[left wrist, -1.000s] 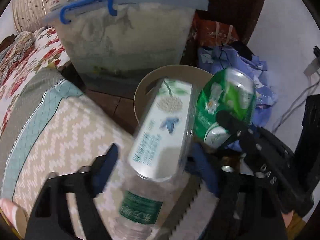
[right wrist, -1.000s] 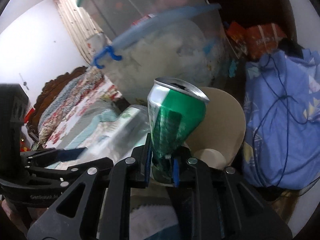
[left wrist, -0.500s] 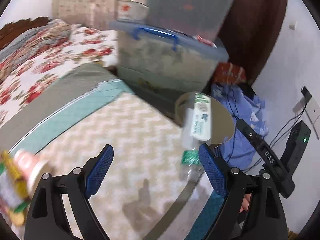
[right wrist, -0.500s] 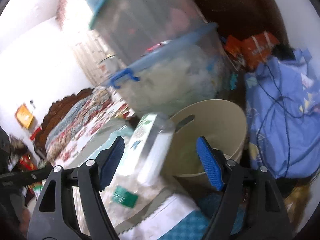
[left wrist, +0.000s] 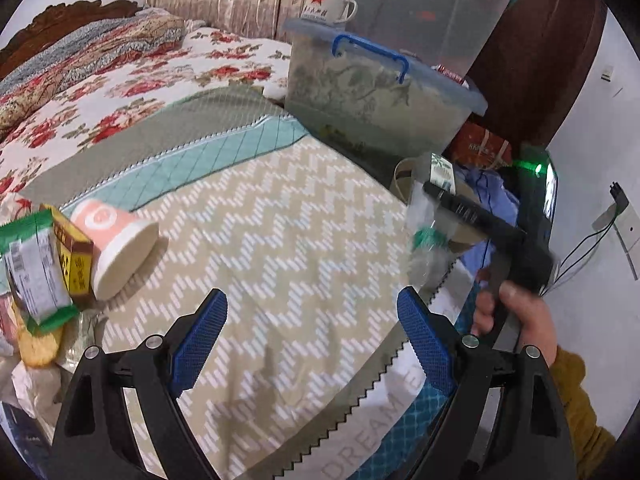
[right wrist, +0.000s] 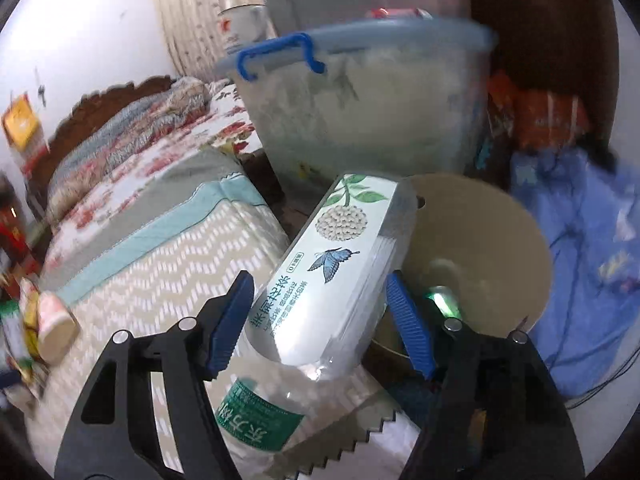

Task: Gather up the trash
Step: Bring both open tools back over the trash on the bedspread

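1. Left wrist view, left edge: remaining litter lies on the bed, a green wrapper (left wrist: 34, 268), a yellow box (left wrist: 74, 262) and a tipped pink cup (left wrist: 116, 246). A second ago this view was filled by the bottle and the bin; it now looks across the bedspread (left wrist: 276, 248), so the left gripper (left wrist: 316, 330) has swung away toward that litter, jaws wide and empty.

2. Left wrist view, right side: a hand (left wrist: 516, 316) grasps the right gripper's handle, which reaches to the blurred clear bottle (left wrist: 430, 216) at the bed's corner, beside the beige bin (left wrist: 404, 178).

3. Right wrist view, centre: the right gripper (right wrist: 320, 320) straddles the clear bottle (right wrist: 332, 280), which leans from the bed edge toward the beige bin (right wrist: 496, 236). A second ago a green can was clamped here. The can is gone from the jaws; a blurred green glint low in the bin may be it. The jaws have just been closing around the bottle, but whether the pads press on it cannot be told.

4. Judgement: one item appears binned, the bottle comes next.

5. View contrast: only the left shows the hand and the wrapper and box clearly; only the right shows the bin's interior and the bottle label.
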Available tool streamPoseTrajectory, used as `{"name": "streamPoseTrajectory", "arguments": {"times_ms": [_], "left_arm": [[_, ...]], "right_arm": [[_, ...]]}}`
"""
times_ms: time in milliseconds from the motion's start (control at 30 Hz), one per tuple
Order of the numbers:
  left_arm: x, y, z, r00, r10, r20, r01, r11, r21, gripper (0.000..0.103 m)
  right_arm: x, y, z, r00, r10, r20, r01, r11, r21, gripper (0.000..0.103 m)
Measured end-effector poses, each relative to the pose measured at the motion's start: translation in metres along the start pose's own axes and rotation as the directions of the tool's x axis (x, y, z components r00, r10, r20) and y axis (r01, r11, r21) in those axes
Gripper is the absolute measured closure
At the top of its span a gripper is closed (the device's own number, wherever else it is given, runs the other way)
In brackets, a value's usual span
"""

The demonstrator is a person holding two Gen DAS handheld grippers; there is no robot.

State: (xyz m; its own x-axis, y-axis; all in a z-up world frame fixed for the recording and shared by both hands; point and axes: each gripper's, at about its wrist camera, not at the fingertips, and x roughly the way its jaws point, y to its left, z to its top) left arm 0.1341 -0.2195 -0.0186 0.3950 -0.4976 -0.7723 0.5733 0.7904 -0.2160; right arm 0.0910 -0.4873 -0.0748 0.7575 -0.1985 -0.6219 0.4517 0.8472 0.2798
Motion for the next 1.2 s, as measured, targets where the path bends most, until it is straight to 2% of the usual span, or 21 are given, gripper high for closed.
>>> {"name": "streamPoseTrajectory", "arguments": {"times_ms": [67, 100, 167, 233, 300, 400, 533, 667, 767, 867, 933, 1033, 1100, 1200], "left_arm": [[-0.001, 0.003, -0.003, 1.0, 0.005, -0.004, -0.005, 1.0, -0.002, 0.02], [-0.002, 0.005, -0.005, 1.0, 0.006, -0.004, -0.006, 1.0, -0.004, 0.02], [-0.005, 0.01, -0.007, 1.0, 0.0, -0.002, 0.0, 1.0, -0.015, 0.02], [-0.009, 0.015, -0.007, 1.0, -0.001, 0.0, 0.001, 1.0, -0.028, 0.02], [-0.02, 0.022, -0.009, 1.0, 0.006, 0.016, -0.005, 0.999, -0.039, 0.02], [-0.042, 0.037, -0.016, 0.998, 0.041, 0.052, -0.038, 0.998, -0.054, 0.02], [-0.088, 0.071, -0.032, 0.982, 0.152, 0.108, -0.142, 0.985, -0.093, 0.02], [-0.146, 0.125, -0.064, 0.934, 0.325, 0.145, -0.29, 0.931, -0.221, 0.02], [-0.181, 0.169, -0.1, 0.887, 0.447, 0.116, -0.387, 0.856, -0.343, 0.02], [-0.194, 0.198, -0.129, 0.866, 0.496, 0.069, -0.427, 0.802, -0.417, 0.02], [-0.193, 0.21, -0.144, 0.874, 0.484, 0.047, -0.413, 0.79, -0.453, 0.02], [-0.184, 0.217, -0.16, 0.891, 0.454, 0.027, -0.389, 0.791, -0.473, 0.02], [-0.174, 0.218, -0.166, 0.908, 0.418, 0.025, -0.36, 0.808, -0.466, 0.02], [-0.158, 0.207, -0.167, 0.92, 0.391, 0.022, -0.345, 0.835, -0.429, 0.02]], "right_arm": [[0.0, -0.021, 0.009, 1.0, -0.019, 0.005, 0.019, 0.996, 0.087, 0.045], [0.001, -0.031, 0.013, 1.0, -0.017, 0.008, 0.016, 0.992, 0.127, 0.059], [0.006, -0.057, 0.021, 1.0, -0.01, 0.001, 0.009, 0.973, 0.229, 0.056], [0.007, -0.07, 0.028, 0.999, -0.032, 0.007, 0.029, 0.966, 0.255, 0.037], [0.002, -0.074, 0.033, 0.997, -0.064, 0.049, 0.049, 0.964, 0.263, 0.037], [-0.012, -0.076, 0.034, 0.994, -0.049, 0.096, 0.022, 0.963, 0.269, 0.036], [-0.03, -0.053, 0.024, 0.992, 0.017, 0.127, -0.045, 0.973, 0.227, 0.036], [-0.041, -0.01, 0.004, 0.985, 0.116, 0.126, -0.137, 0.976, 0.169, 0.036], [-0.042, 0.042, -0.022, 0.971, 0.23, 0.072, -0.236, 0.967, 0.091, 0.036], [-0.04, 0.089, -0.045, 0.949, 0.317, -0.01, -0.316, 0.948, 0.022, 0.036], [-0.039, 0.124, -0.064, 0.925, 0.37, -0.085, -0.373, 0.927, -0.031, 0.036], [-0.041, 0.178, -0.093, 0.885, 0.421, -0.201, -0.449, 0.884, -0.126, 0.036], [-0.044, 0.203, -0.107, 0.867, 0.434, -0.247, -0.48, 0.86, -0.175, 0.036], [-0.052, 0.242, -0.125, 0.834, 0.456, -0.31, -0.534, 0.808, -0.249, 0.036]]}}
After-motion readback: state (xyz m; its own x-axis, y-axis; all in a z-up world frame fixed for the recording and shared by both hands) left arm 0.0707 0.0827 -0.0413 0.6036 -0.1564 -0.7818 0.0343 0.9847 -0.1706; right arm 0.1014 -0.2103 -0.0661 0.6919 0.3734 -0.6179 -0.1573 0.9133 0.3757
